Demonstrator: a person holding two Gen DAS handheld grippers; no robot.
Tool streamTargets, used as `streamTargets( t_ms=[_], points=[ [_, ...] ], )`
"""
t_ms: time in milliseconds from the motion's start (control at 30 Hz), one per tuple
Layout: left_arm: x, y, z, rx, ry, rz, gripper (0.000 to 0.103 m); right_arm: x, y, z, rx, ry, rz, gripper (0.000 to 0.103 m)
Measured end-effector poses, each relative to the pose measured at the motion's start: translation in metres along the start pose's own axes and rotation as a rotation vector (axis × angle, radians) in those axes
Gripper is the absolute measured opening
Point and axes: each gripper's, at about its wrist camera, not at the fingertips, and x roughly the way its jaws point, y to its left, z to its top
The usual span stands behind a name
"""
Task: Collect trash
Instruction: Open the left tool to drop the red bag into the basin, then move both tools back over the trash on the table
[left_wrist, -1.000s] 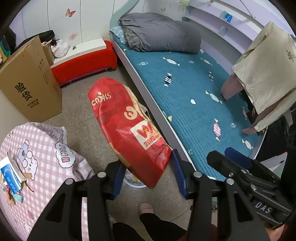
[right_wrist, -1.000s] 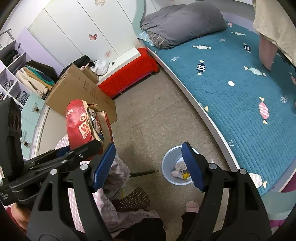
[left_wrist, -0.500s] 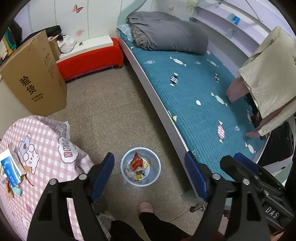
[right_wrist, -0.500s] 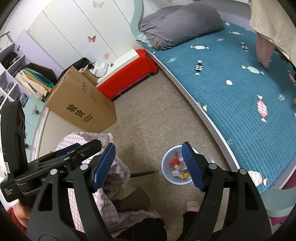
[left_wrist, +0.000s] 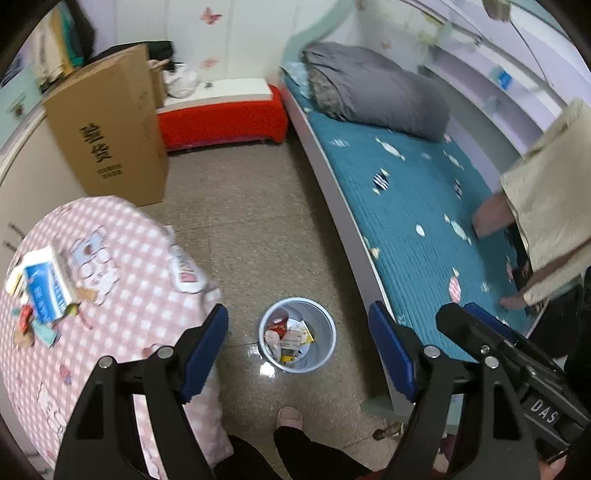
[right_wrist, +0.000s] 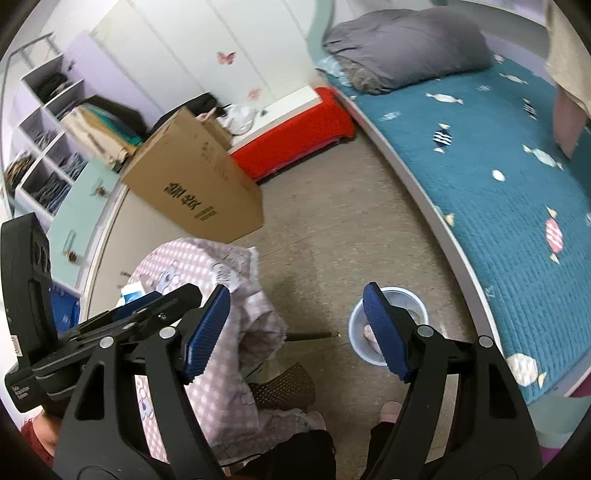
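Observation:
A small pale blue trash bin (left_wrist: 297, 334) stands on the floor between the table and the bed, holding wrappers and scraps; it also shows in the right wrist view (right_wrist: 413, 306), partly behind a finger. My left gripper (left_wrist: 297, 350) is open and empty, high above the bin. My right gripper (right_wrist: 297, 328) is open and empty, above the floor left of the bin. Loose trash (left_wrist: 27, 325) and a blue and white packet (left_wrist: 46, 286) lie on the pink checked tablecloth (left_wrist: 122, 295) at the left.
A large cardboard box (left_wrist: 110, 129) stands on the floor behind the table. A red low bench (left_wrist: 221, 118) sits against the far wall. A bed with a teal cover (left_wrist: 424, 206) runs along the right. My foot (left_wrist: 290, 417) is near the bin.
The left gripper opened and let go of the red snack bag, which dropped into the bin. Both views have since swung a little to the left.

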Motion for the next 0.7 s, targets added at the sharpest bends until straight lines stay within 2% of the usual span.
streamTargets(
  t_ms=[200, 333, 433, 700],
  points=[
    [-0.038, 0.054, -0.018, -0.144, -0.057, 0.06, 0.076, 0.015, 0.063, -0.003, -0.142, 0.029, 0.096, 0.076],
    [-0.059, 0.097, -0.032, -0.238, -0.081, 0.123, 0.077, 0.037, 0.109, -0.013, -0.222, 0.079, 0.163, 0.077],
    [-0.069, 0.136, -0.045, -0.306, -0.077, 0.169, 0.077, 0.059, 0.145, -0.027, -0.273, 0.133, 0.196, 0.077],
    [-0.087, 0.27, -0.075, -0.496, -0.044, 0.258, 0.076, 0.121, 0.236, -0.063, -0.354, 0.257, 0.238, 0.077]
  ],
)
